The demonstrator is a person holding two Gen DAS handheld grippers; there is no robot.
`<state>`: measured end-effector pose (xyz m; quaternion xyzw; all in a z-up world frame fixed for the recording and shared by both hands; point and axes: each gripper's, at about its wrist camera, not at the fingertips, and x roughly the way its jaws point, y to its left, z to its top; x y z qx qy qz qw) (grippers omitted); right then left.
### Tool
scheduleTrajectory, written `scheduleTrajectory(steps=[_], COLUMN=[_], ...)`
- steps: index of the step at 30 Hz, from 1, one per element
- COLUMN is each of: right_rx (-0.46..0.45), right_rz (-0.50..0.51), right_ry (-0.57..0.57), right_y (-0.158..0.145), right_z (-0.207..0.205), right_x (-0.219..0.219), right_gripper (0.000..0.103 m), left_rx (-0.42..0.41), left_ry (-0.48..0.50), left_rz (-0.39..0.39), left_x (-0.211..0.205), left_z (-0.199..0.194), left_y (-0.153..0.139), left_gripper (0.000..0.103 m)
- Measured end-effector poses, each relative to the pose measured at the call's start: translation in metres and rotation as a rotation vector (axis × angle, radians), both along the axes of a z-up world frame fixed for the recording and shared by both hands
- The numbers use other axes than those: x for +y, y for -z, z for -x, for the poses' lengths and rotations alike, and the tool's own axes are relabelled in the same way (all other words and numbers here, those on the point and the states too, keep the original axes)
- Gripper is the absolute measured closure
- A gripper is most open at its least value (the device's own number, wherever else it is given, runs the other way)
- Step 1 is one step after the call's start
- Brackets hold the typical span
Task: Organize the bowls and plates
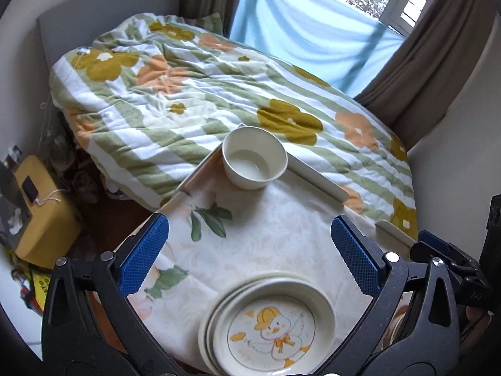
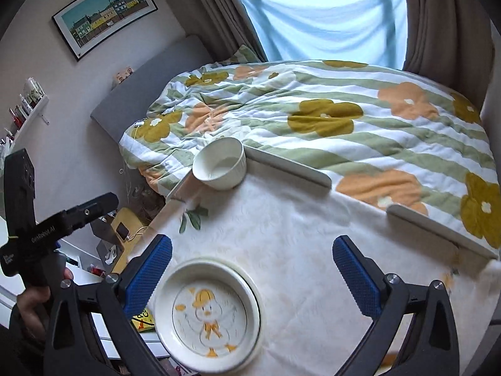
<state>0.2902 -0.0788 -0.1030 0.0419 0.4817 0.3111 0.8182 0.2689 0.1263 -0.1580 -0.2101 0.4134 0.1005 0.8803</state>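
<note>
Your left claw (image 1: 249, 250) stands wide open with nothing between its blue pads, and so does your right claw (image 2: 252, 264); both hover above the near part of the bench (image 2: 297, 235), which is covered by a pale floral tablecloth (image 1: 256, 235).

The plates are already gathered: a stack of cream plates (image 1: 269, 322) sits at the near edge of the bench, the top one printed with a duckling in a yellow hat. From the left wrist view you can see at least two further rims under it, slightly offset toward the left, so the pile looks not quite centred. In the right wrist view the same stack lies just inside the left finger of your right claw, near the bench's left edge.

The white bowl (image 1: 255, 161) stands upright and empty at the far left corner, tucked against the raised rail (image 2: 288, 166) that borders the bench, well apart from the plates. That corner likely keeps it from sliding toward the bed (image 1: 188, 94) beyond.

I'd judge the bowl is the piece left to deal with. Either claw could reach forward for it; grip the rim rather than the round wall, which may slip. Mind the overhanging stack as you pass.
</note>
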Motion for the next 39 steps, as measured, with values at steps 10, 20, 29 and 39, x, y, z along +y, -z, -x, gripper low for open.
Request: scheduleTrajectory(steps=[10, 20, 29, 39], right_rx=[0.249, 0.352, 0.340, 0.280], right_rz=[-0.024, 0.000, 0.001, -0.053], right_ry=[0.031, 0.047, 0.019, 0.050], right_y=[0.084, 0.135, 0.142, 0.111], right_z=[-0.115, -0.145, -0.147, -0.130], right_x=[0.092, 0.134, 0.144, 0.126], right_gripper=[0.008, 0.055, 0.086, 0.086], left_rx=[0.127, 0.198, 0.220, 0.165], left_ry=[-0.028, 0.006, 0.032, 0.085], left_rz=[0.195, 0.195, 0.141, 0.048], left_x=[0.053, 0.060, 0.063, 0.039], left_z=[-0.113, -0.159, -0.166, -0.155], left_y=[0.104, 0.151, 0.156, 0.110], left_gripper=[0.028, 0.058, 0.082, 0.082])
